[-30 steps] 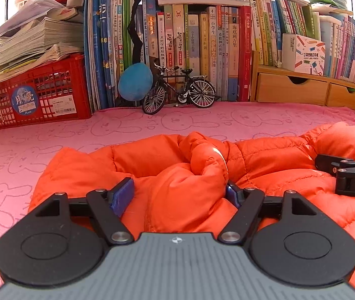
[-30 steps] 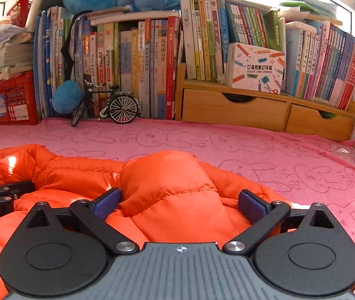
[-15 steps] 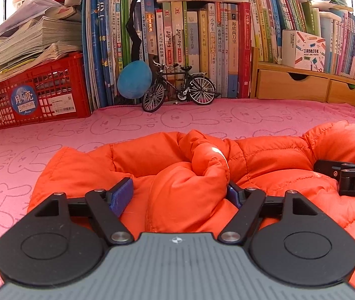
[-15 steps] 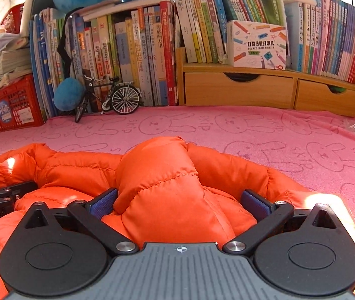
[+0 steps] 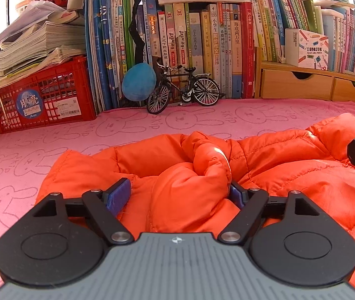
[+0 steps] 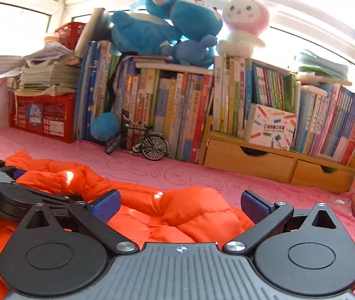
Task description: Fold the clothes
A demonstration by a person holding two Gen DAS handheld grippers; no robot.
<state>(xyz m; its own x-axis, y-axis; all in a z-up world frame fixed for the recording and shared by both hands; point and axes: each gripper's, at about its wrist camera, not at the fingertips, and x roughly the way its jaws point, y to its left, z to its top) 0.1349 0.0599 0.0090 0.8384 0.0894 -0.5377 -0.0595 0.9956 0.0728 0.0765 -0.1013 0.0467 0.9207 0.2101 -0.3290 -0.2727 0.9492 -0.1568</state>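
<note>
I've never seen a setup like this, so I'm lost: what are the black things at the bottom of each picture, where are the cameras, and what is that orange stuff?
No robot here: a person holds a two-fingered claw in each hand, each with a camera looking along its fingers. The left claw has just been opening, a bunch of the puffy orange quilted jacket between its blue pads. The right claw is open above the jacket, holding nothing. The jacket lies on a pink rabbit-print cloth, being folded.

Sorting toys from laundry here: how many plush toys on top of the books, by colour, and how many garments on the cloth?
Blue plush toys: 2, maybe more, since they overlap
Pink-and-white plush rabbit: 1
Orange puffer jacket: 1
Total: 4
</note>
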